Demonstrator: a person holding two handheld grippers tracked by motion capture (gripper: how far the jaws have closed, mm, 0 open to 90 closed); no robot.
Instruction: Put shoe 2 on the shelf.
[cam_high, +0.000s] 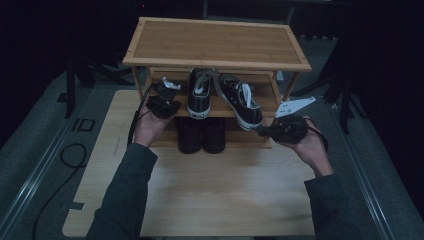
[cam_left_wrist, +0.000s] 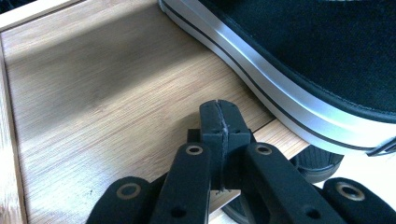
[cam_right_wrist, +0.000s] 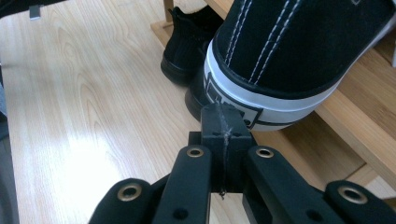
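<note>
A bamboo shoe rack stands at the far end of the table. Two black-and-white sneakers lie on its middle shelf: the left sneaker points straight in, while the right sneaker is angled with its heel over the front edge. My left gripper hovers over the shelf's left part, shut and empty, just left of the left sneaker's white sole. My right gripper points left, shut and empty, its tips right at the right sneaker's heel; contact cannot be told.
A pair of black shoes stands under the middle shelf, also seen as the black shoes left of the heel. The light wooden table stretches toward me. A black cable lies on the grey floor at the left.
</note>
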